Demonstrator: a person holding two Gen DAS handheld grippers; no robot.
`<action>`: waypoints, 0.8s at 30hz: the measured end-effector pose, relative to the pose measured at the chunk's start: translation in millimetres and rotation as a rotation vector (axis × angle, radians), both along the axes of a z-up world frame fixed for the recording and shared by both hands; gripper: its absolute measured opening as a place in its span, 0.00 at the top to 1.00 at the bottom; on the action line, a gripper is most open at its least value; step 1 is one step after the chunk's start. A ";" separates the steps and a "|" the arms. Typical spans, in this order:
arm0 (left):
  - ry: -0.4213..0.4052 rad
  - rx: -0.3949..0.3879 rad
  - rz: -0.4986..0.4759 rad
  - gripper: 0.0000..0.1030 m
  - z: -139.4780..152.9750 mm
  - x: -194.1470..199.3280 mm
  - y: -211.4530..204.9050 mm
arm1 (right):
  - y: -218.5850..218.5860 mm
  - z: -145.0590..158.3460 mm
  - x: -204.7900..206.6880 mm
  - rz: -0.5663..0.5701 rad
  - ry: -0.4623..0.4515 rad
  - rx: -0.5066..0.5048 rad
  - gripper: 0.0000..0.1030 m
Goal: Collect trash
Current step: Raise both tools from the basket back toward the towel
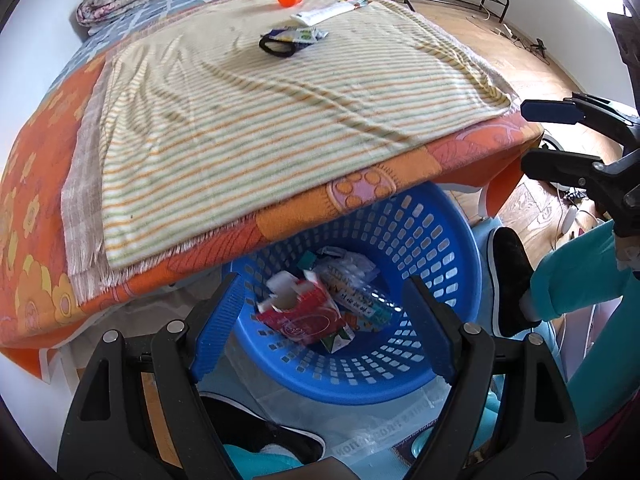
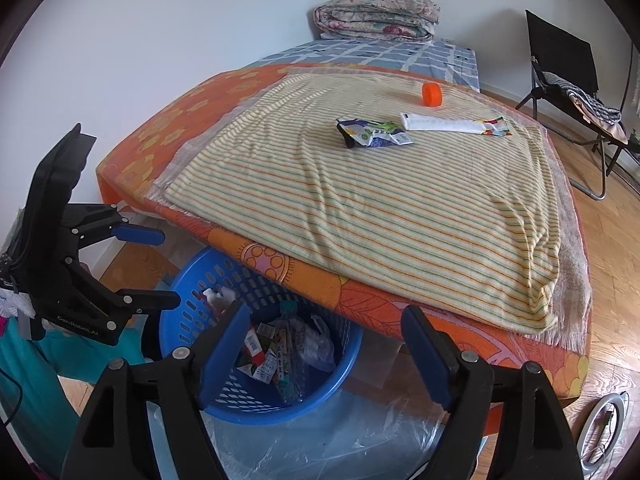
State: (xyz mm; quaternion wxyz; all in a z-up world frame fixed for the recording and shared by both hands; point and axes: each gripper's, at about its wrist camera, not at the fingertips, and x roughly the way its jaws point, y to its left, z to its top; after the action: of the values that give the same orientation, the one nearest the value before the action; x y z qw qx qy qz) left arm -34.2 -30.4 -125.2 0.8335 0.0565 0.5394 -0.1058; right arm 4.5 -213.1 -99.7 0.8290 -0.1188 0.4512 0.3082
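Left wrist view: round blue perforated plastic basket [image 1: 400, 364] held cartons and wrappers.
Remaining: crumpled foil wrapper [image 2: 376, 133], white tube [image 2: 448, 123], orange cap [image 2: 432, 94] on bed.
Left tool [image 1: 320, 320], right tool [image 2: 324, 352]: open, empty.

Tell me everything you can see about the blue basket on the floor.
The blue basket is round, looks like plastic, and has walls and a bottom pierced with rows of small slots. It stands upright on the floor, partly tucked under the edge of the orange cover, on what looks like a clear plastic sheet. Inside lie a torn red carton, printed wrappers and crumpled clear plastic. Neither gripper touches it.
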 end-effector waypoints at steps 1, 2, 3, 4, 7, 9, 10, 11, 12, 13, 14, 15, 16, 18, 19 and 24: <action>-0.006 0.001 -0.004 0.19 1.8 1.1 -1.3 | -0.3 0.7 0.9 -0.004 -0.002 0.000 0.18; -0.011 0.002 -0.007 0.19 3.4 2.4 -2.9 | -1.1 1.9 2.5 -0.009 -0.005 0.002 0.17; -0.019 0.005 -0.013 0.19 5.7 4.5 -4.7 | -2.2 3.2 4.1 -0.015 -0.007 0.004 0.16; -0.025 0.007 -0.017 0.19 7.4 6.2 -6.3 | -3.3 4.6 6.4 -0.022 -0.008 0.006 0.15; -0.046 0.015 -0.027 0.19 13.3 13.6 -11.5 | -6.6 8.3 13.0 -0.039 -0.007 0.013 0.14; -0.060 0.018 -0.031 0.19 17.0 19.3 -13.9 | -10.6 12.1 20.1 -0.057 -0.003 0.028 0.14; -0.067 0.018 -0.033 0.19 18.8 22.6 -15.2 | -12.8 14.0 23.8 -0.068 -0.001 0.036 0.14; -0.074 0.016 -0.034 0.19 20.6 25.8 -15.8 | -14.8 15.9 26.4 -0.077 -0.001 0.042 0.13; -0.080 0.015 -0.034 0.19 22.3 29.2 -16.5 | -17.5 18.2 30.1 -0.089 0.000 0.051 0.13; -0.086 0.014 -0.033 0.19 23.9 32.8 -16.9 | -21.0 20.9 35.0 -0.102 0.003 0.063 0.13; -0.090 0.011 -0.032 0.19 25.3 36.9 -17.1 | -24.0 22.9 39.0 -0.113 0.005 0.072 0.13; -0.093 0.007 -0.031 0.19 27.0 41.0 -17.5 | -27.5 25.2 43.9 -0.127 0.010 0.085 0.12; -0.097 0.005 -0.029 0.19 28.8 45.6 -18.1 | -30.5 27.0 48.5 -0.139 0.015 0.096 0.12; -0.107 0.008 -0.029 0.19 31.9 54.1 -20.0 | -34.9 29.6 57.0 -0.159 0.024 0.112 0.12; -0.114 0.010 -0.028 0.19 33.5 58.7 -21.1 | -37.7 30.9 62.2 -0.172 0.029 0.121 0.12; -0.134 0.004 -0.033 0.19 41.5 83.6 -26.6 | -48.6 33.2 85.0 -0.224 0.067 0.162 0.12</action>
State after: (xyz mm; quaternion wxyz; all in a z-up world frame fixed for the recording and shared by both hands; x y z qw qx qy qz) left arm 49.4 -57.0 -83.7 0.8657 0.0738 0.4817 -0.1146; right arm 89.5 -261.8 -66.5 0.8497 0.0101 0.4625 0.2531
